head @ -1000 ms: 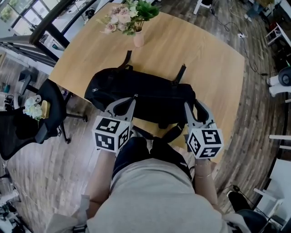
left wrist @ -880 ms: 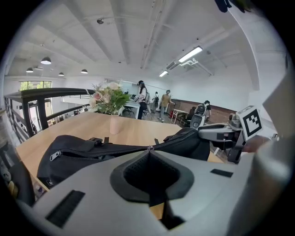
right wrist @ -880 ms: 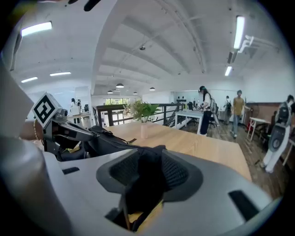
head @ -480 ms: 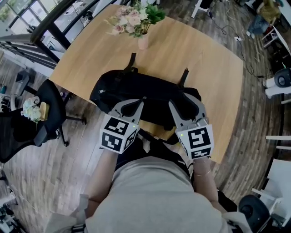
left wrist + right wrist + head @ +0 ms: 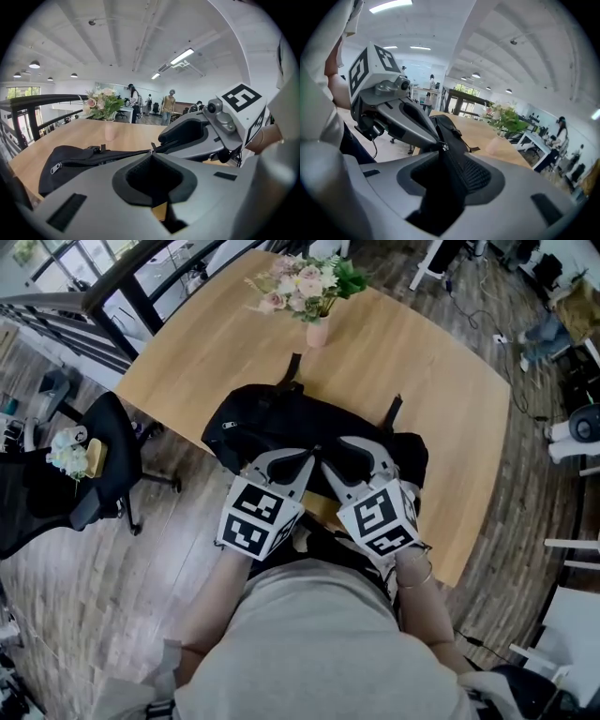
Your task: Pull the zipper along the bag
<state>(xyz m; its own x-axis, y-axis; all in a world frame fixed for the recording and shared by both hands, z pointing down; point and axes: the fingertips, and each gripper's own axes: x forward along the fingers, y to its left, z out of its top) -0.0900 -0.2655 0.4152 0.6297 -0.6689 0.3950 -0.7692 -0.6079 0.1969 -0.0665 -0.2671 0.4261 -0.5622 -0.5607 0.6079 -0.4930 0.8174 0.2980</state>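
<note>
The bag [image 5: 281, 423] lay across the near side of the surface [image 5: 441, 381]. The left hand-held gripper [image 5: 151, 153] was closed, its tips pinched at the silver pull [image 5: 151, 149] mid-zipper. The right hand-held gripper [image 5: 446, 158] stood just beside it. Its jaws had just been opening wide, with the bag's zipper ridge between them but not pressed. To do this well, the right should probably clamp the fabric close by the pull and keep it taut, so the left could draw straight along the teeth without bunching. Counted: one bag, two hand-held grippers, two pulls (the second [image 5: 55, 167] near the bag's end), two straps [image 5: 292, 367], one vase [image 5: 317, 332] of flowers.
</note>
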